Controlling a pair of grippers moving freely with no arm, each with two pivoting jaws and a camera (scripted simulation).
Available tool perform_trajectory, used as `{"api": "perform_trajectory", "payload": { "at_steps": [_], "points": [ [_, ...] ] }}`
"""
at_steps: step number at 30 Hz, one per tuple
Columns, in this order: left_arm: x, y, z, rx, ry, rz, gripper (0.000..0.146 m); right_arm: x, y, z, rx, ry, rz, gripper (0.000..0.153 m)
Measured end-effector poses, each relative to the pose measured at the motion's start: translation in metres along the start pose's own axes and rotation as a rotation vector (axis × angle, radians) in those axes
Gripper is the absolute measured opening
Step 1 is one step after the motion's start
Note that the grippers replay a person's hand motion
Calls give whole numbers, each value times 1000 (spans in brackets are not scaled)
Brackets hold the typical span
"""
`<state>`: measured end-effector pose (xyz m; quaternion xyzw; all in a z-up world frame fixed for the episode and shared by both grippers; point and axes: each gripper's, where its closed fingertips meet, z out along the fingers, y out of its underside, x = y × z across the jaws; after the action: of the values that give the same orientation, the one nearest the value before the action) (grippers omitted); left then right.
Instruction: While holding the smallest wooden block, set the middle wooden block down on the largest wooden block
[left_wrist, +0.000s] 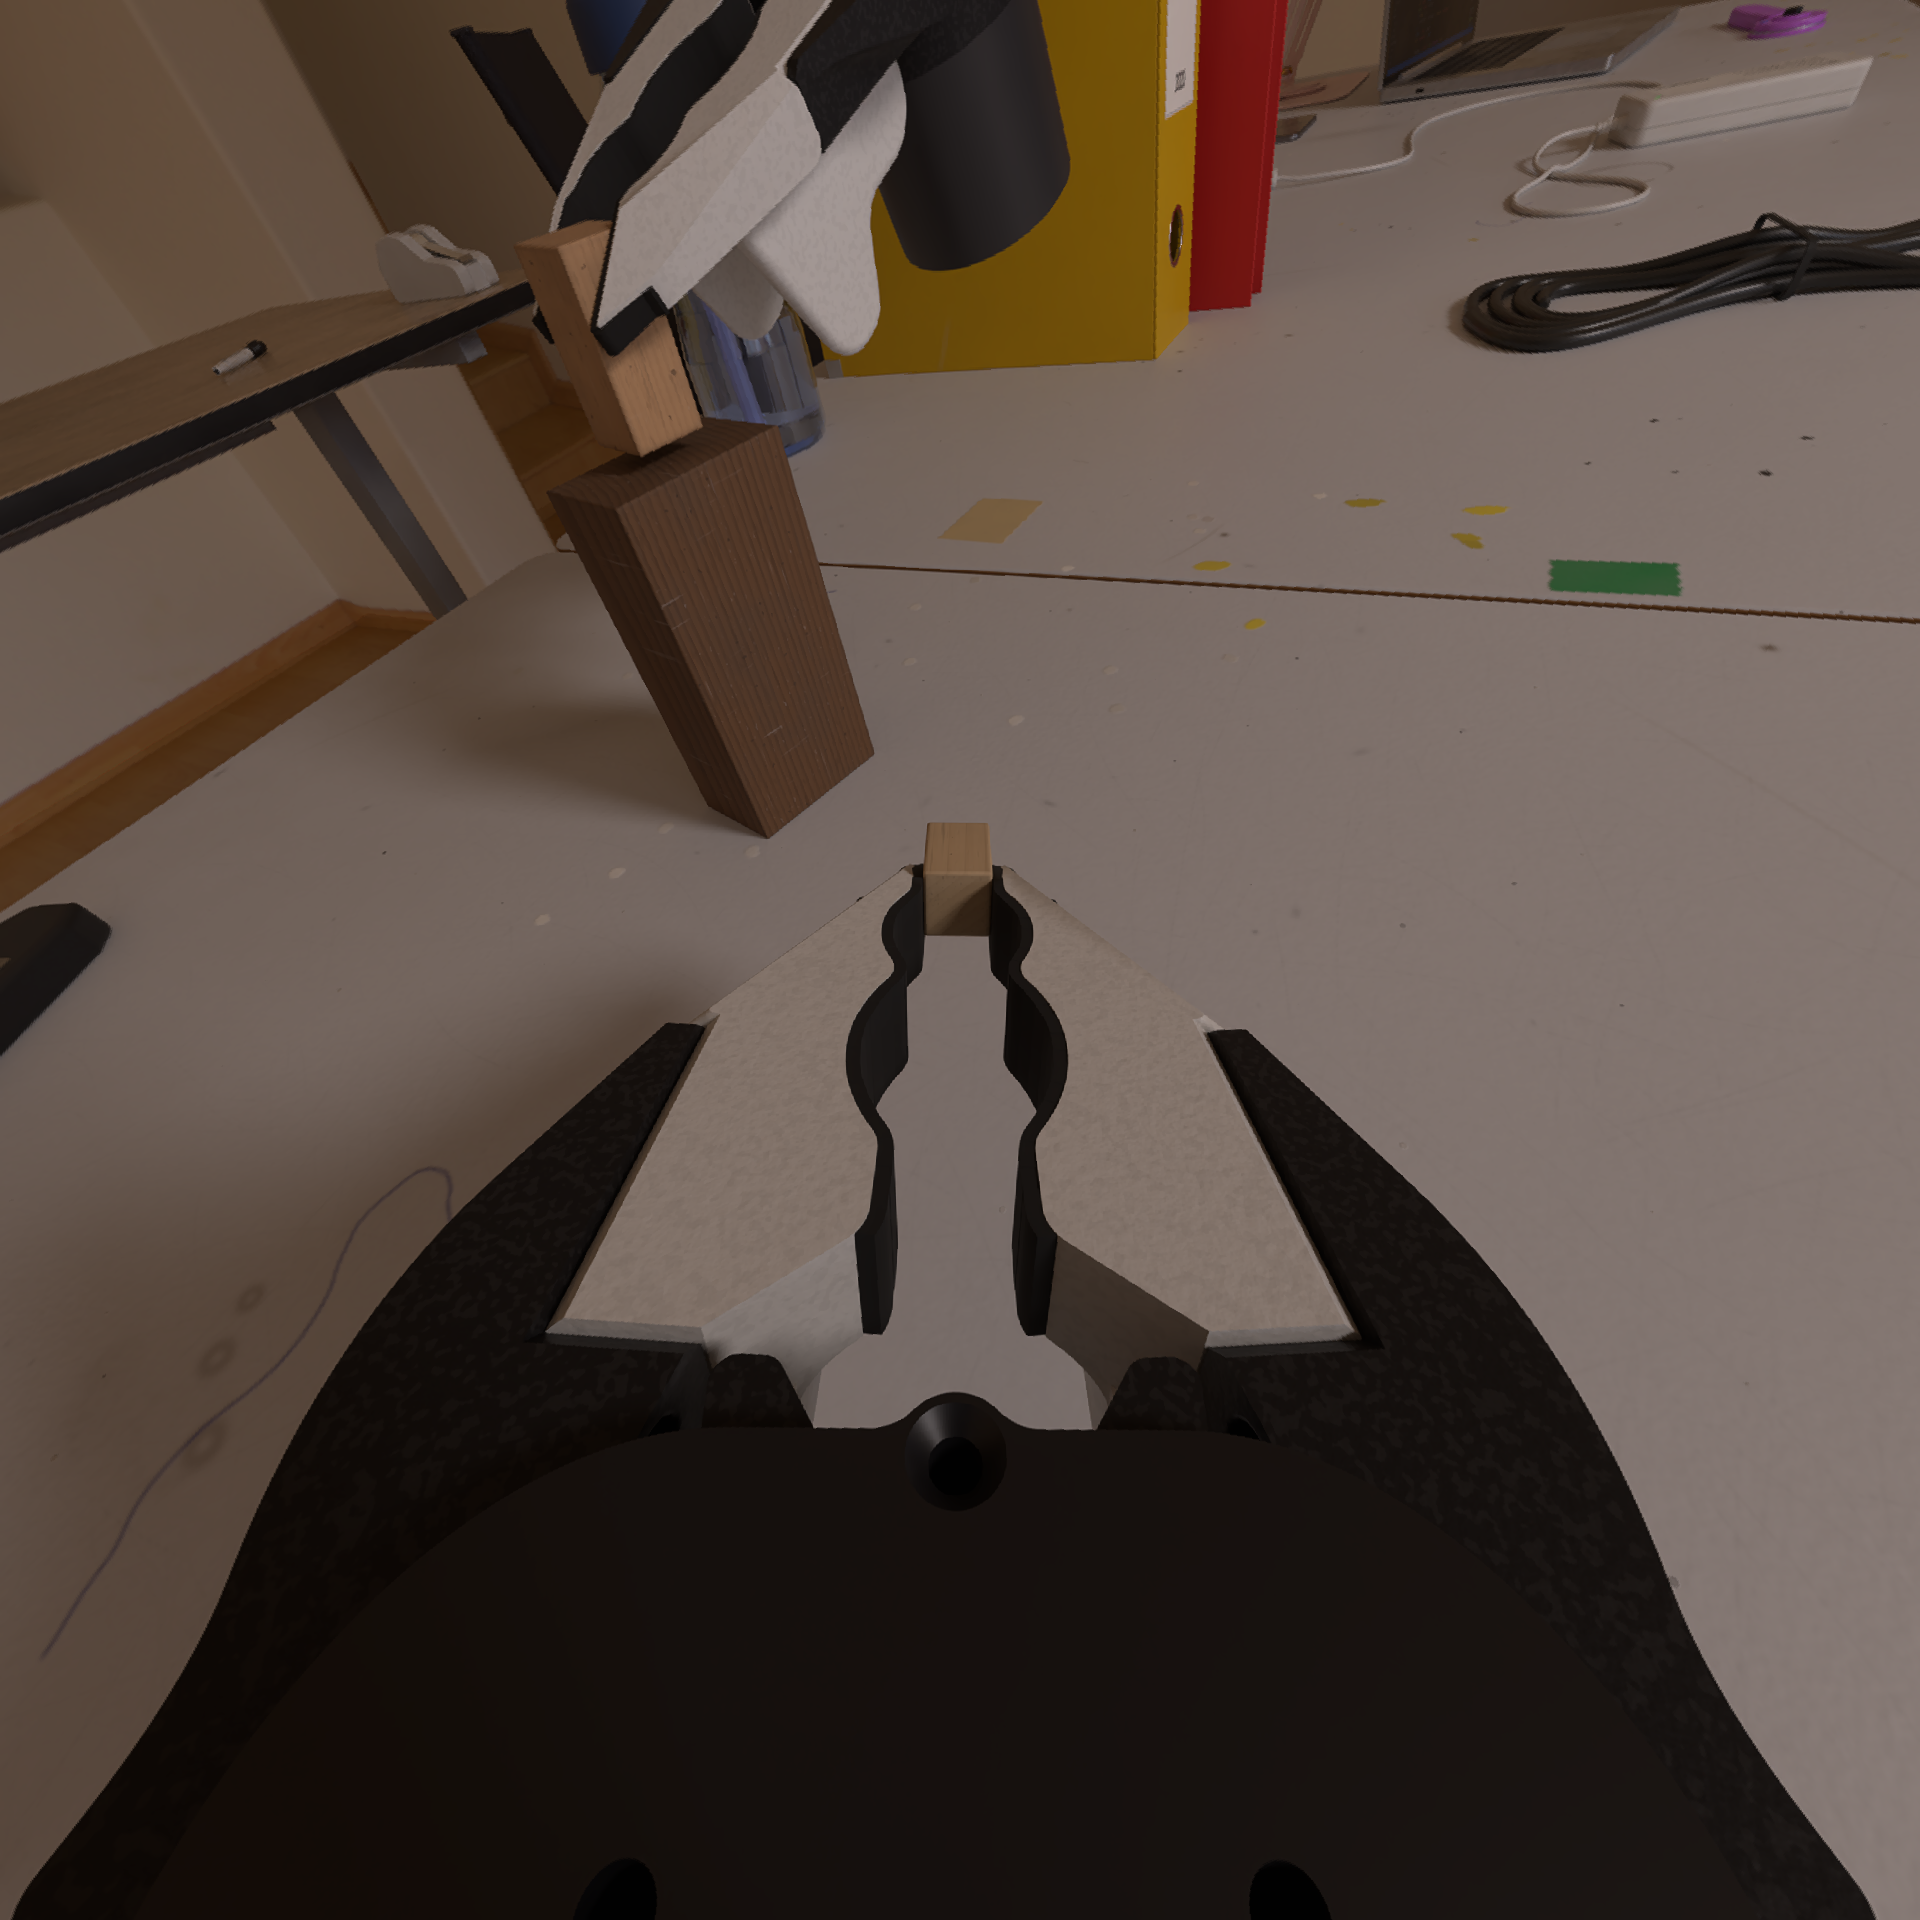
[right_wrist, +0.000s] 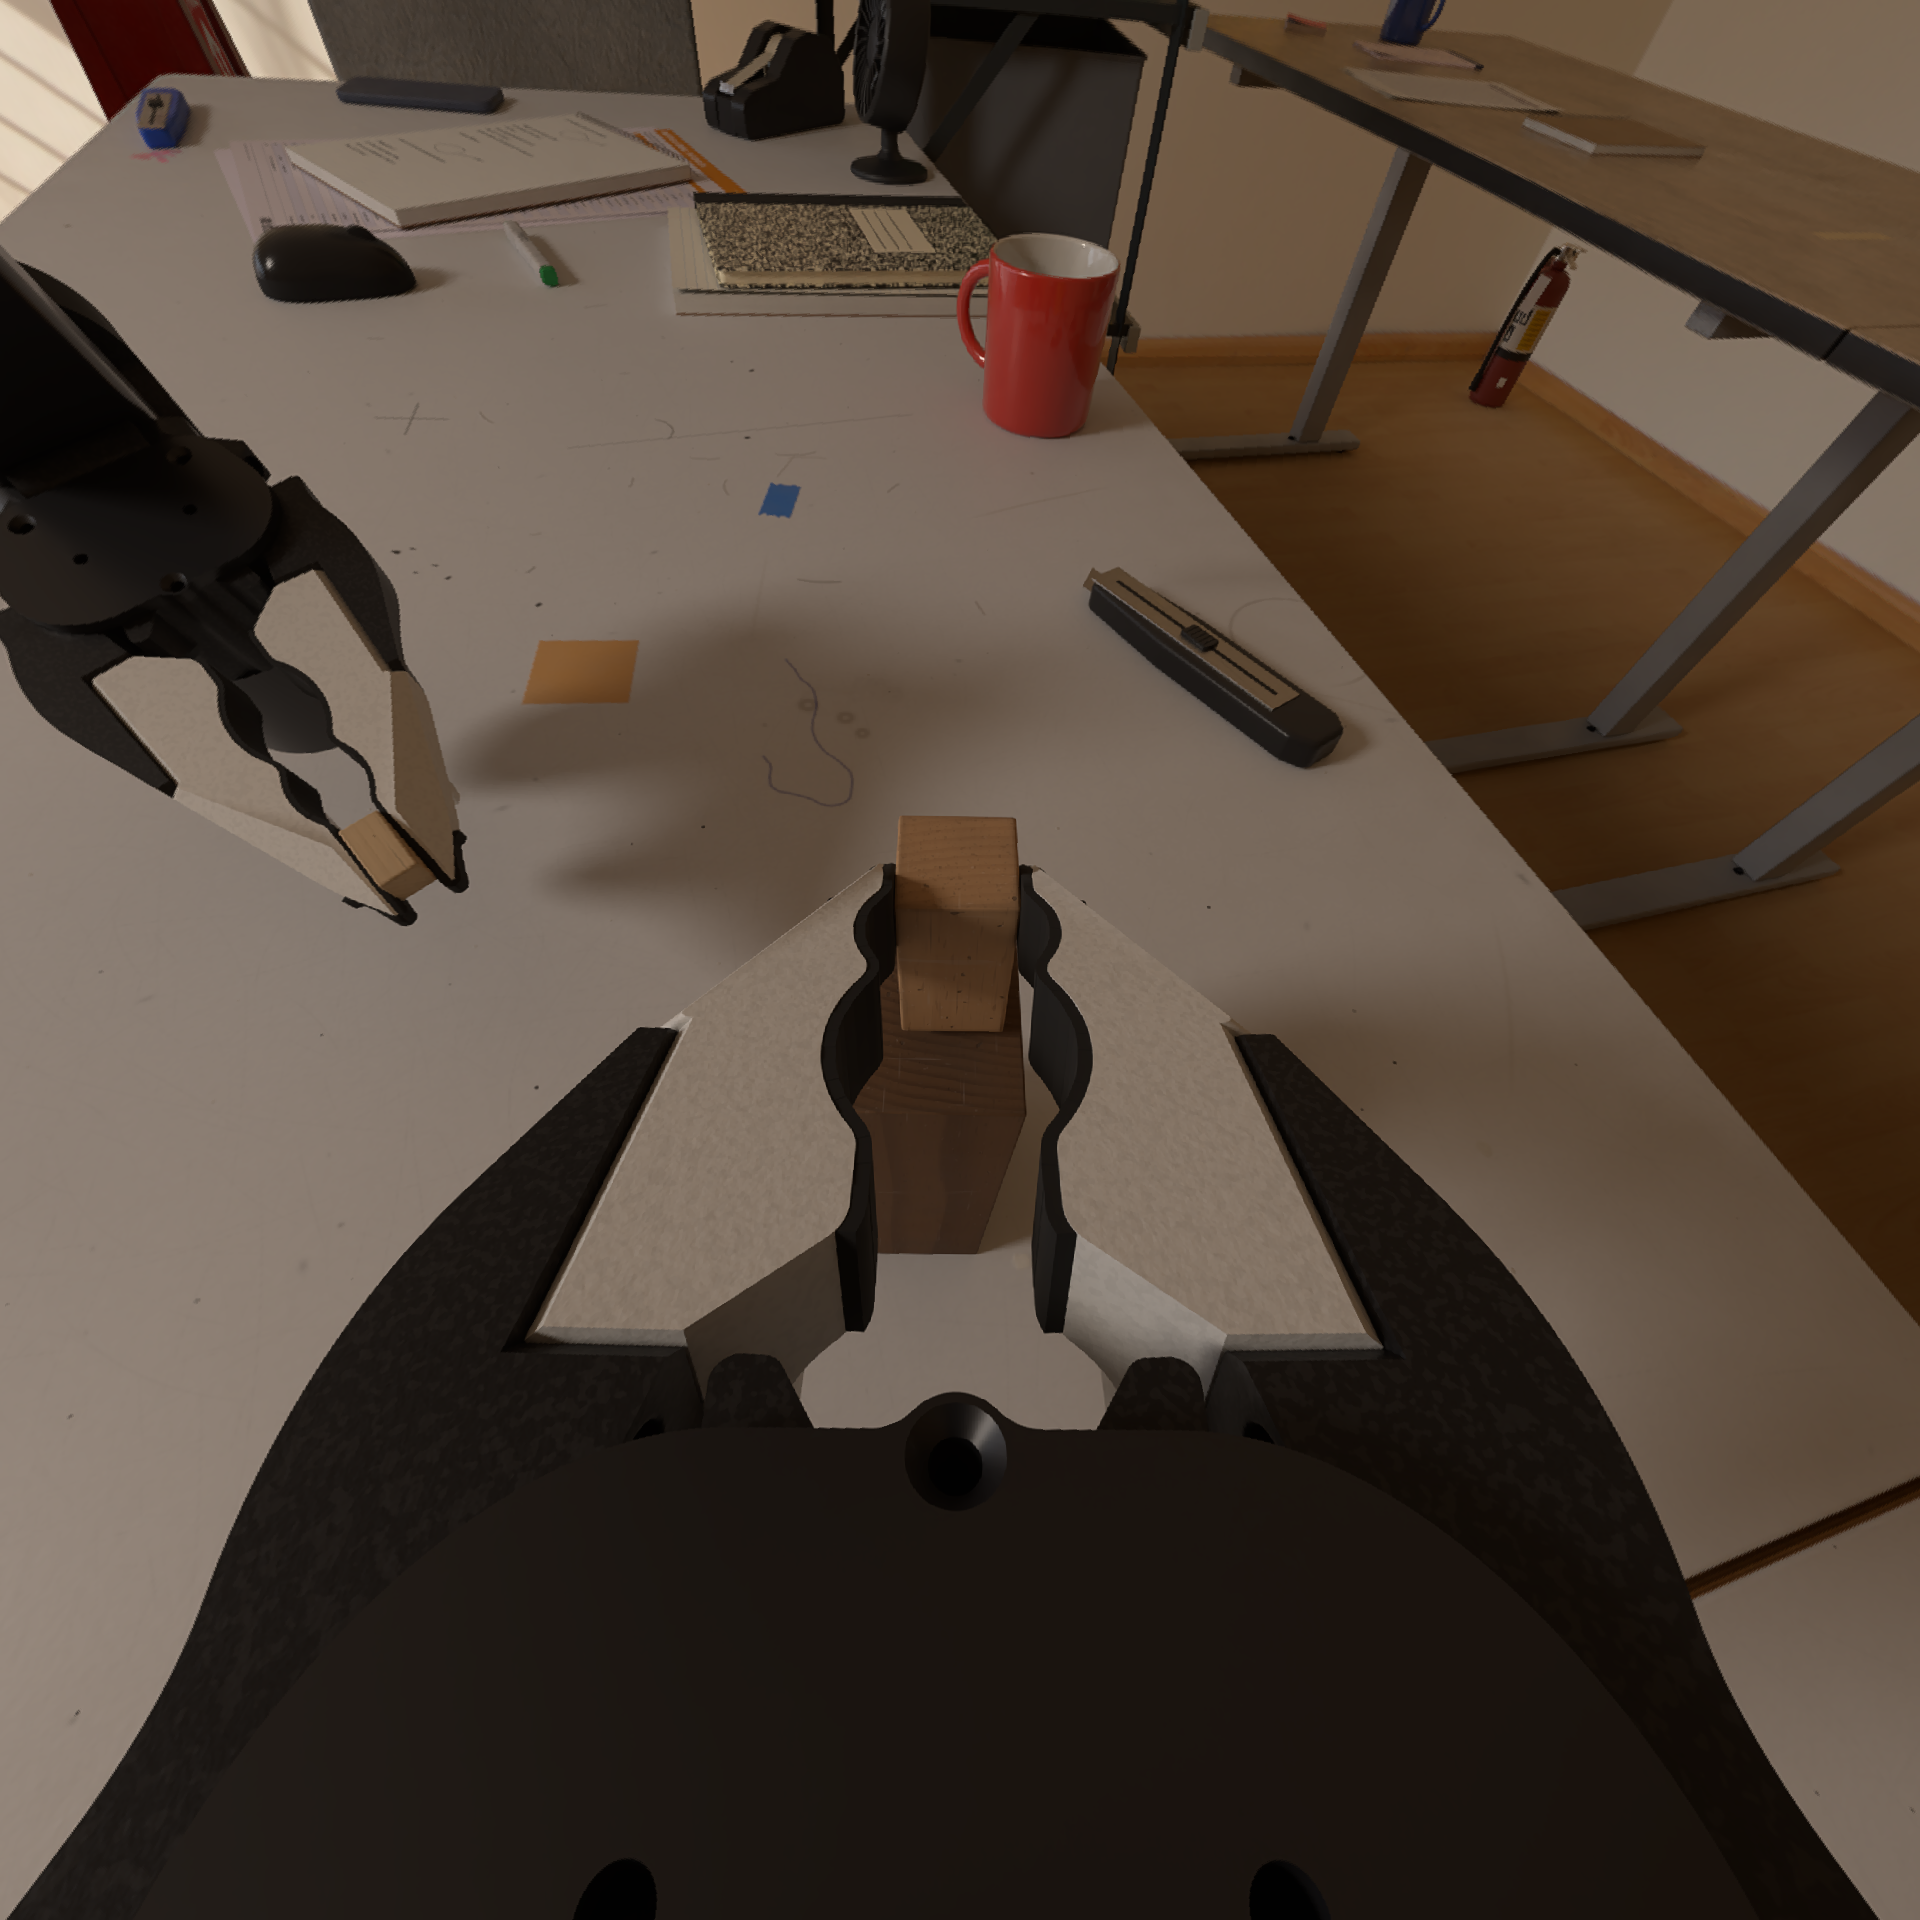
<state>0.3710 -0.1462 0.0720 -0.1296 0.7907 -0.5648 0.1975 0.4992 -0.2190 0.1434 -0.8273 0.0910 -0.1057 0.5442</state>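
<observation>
Small pale cube (left_wrist: 956, 879) aloft; pale mid block (right_wrist: 956, 923) seemingly touching upright dark block (left_wrist: 717, 623).

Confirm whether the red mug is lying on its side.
No. The red mug stands upright on the white table, its open rim facing up.

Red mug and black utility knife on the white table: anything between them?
Nothing. In the right wrist view, only bare white tabletop separates the red ceramic mug and the black utility knife.
</observation>
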Motion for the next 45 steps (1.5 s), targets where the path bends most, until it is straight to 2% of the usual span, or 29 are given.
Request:
{"api": "perform_trajectory", "payload": {
  "at_steps": [37, 45],
  "points": [
    [0, 0, 0, -1, 0, 1, 11, -1, 3, 2, -16, 0, -37, 22],
    [1, 0, 1, -2, 2, 3, 11, 2, 0, -6, -16, 27, -7, 31]
  ]
}}
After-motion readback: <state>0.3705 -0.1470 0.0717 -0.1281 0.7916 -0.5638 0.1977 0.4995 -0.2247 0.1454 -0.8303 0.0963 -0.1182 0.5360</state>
